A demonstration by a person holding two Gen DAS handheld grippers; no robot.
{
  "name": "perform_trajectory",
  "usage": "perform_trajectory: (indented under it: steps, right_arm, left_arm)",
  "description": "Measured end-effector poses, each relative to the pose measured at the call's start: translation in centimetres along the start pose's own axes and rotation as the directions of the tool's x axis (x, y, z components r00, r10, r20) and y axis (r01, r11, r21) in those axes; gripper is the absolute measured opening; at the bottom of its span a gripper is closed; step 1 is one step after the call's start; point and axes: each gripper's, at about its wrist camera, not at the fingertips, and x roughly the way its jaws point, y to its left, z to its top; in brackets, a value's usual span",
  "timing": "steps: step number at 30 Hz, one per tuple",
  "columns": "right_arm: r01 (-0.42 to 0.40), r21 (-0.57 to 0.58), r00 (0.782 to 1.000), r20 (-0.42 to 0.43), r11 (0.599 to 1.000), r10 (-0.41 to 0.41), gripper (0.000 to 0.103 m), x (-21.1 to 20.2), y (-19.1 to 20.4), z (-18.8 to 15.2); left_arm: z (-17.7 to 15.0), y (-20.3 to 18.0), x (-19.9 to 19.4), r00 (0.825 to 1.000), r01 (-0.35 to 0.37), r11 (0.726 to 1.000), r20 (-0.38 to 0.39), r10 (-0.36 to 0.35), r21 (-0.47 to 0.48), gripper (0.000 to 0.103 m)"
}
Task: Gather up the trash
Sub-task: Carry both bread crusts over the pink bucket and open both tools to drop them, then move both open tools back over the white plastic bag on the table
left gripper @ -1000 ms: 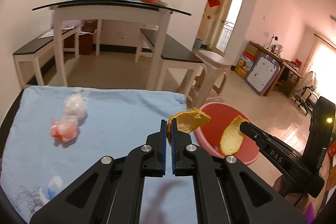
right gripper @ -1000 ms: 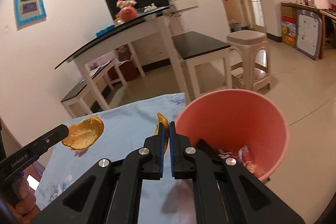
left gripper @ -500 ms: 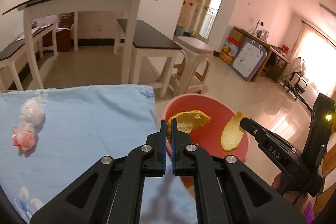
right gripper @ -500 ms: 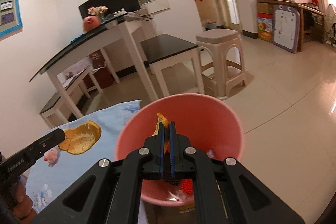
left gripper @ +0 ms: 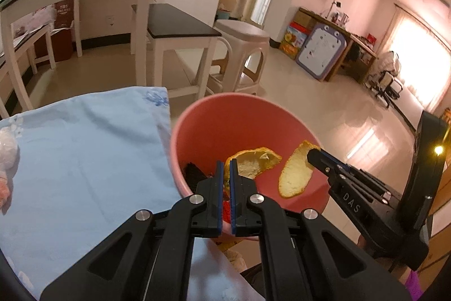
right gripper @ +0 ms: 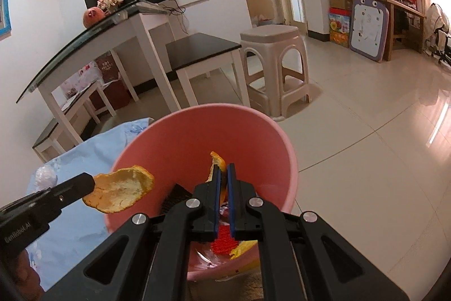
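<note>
Left tool and right tool each pinch a peel over the bin. Held there, presumably, so release drops both inside.

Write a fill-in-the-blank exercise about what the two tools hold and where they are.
1. The left tool is shut on a piece of ____ peel.
2. The right tool grips a second curled peel above the round plastic bin, whose colour is ____.
3. The bin stands beside a table under a light ____ cloth.

Missing words: orange; pink; blue
</note>
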Motion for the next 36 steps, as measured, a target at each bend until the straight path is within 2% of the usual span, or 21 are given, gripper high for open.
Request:
perform_trajectory:
  steps: [11,13,15,17,19,21,29,36]
  right_arm:
    - [0.018,0.009,1.0,-0.015,1.0,-0.018,0.014,0.5,-0.7,-0.5]
    - [0.015,0.012,1.0,-0.016,1.0,-0.015,0.019,0.5,-0.8,-0.4]
    - [0.016,0.015,1.0,-0.01,1.0,-0.016,0.03,0.3,-0.8,-0.4]
    - [0.016,0.012,1.0,-0.004,1.0,-0.016,0.031,-0.1,-0.7,-0.4]
    - [0.017,0.006,1.0,0.001,1.0,-0.017,0.031,-0.4,-0.6,-0.4]
    - [0.014,0.004,1.0,0.006,1.0,-0.014,0.031,-0.8,-0.6,-0.4]
    - [-0.016,-0.02,0.999,0.03,1.0,0.017,0.033,-3.1,0.8,-0.6]
    - [-0.059,-0.048,0.997,0.048,0.997,0.061,0.039,-5.4,3.6,-1.0]
  left_arm:
    - [-0.5,-0.1,1.5,0.999,0.005,1.0,-0.033,-0.005,0.021,0.004]
    - [-0.3,0.2,1.8,0.998,0.02,1.0,-0.051,-0.02,0.004,0.007]
    - [-0.2,0.5,1.9,0.998,0.038,0.999,-0.059,-0.038,-0.009,0.009]
    - [-0.1,0.5,1.6,0.998,0.046,0.999,-0.05,-0.046,-0.011,0.014]
    - [-0.1,0.4,1.3,0.998,0.054,0.998,-0.041,-0.055,-0.011,0.025]
    - [0.0,0.4,0.7,0.998,0.061,0.998,-0.025,-0.061,-0.013,0.027]
    - [-0.4,0.6,-1.9,0.999,0.045,0.999,0.022,-0.045,-0.005,0.028]
    - [-1.6,1.8,-5.4,0.998,-0.013,1.0,0.065,0.013,-0.002,0.028]
